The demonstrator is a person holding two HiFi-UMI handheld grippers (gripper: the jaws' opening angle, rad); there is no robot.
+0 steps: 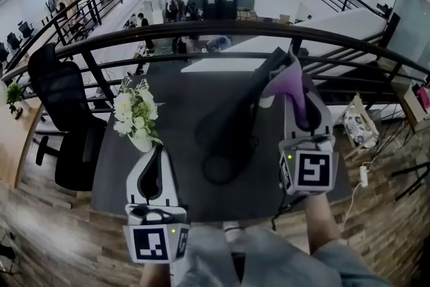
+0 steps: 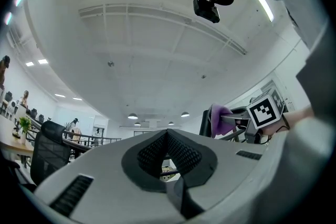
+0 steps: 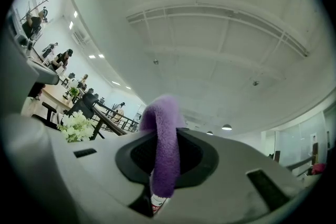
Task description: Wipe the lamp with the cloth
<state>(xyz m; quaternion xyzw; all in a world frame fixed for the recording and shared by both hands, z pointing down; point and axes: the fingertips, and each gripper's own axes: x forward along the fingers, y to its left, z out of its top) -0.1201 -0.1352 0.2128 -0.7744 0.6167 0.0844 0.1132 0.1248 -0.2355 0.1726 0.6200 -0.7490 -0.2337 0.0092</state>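
A black desk lamp (image 1: 243, 119) stands on the dark table (image 1: 178, 87), its round base near the front and its arm leaning up to the right. My right gripper (image 1: 296, 92) is shut on a purple cloth (image 1: 287, 80), which lies against the lamp's top end. In the right gripper view the cloth (image 3: 166, 150) hangs over the shut jaws of that gripper (image 3: 165, 131). My left gripper (image 1: 159, 151) hovers low at the table's front left, shut and empty, away from the lamp. In the left gripper view its jaws (image 2: 167, 134) point upward, with the cloth (image 2: 218, 117) at the right.
A white vase of pale flowers (image 1: 136, 115) stands on the table's left side, just beyond the left gripper. A black office chair (image 1: 64, 114) is left of the table. A dark railing (image 1: 201, 30) runs behind it. A cable (image 1: 353, 198) trails over the floor at the right.
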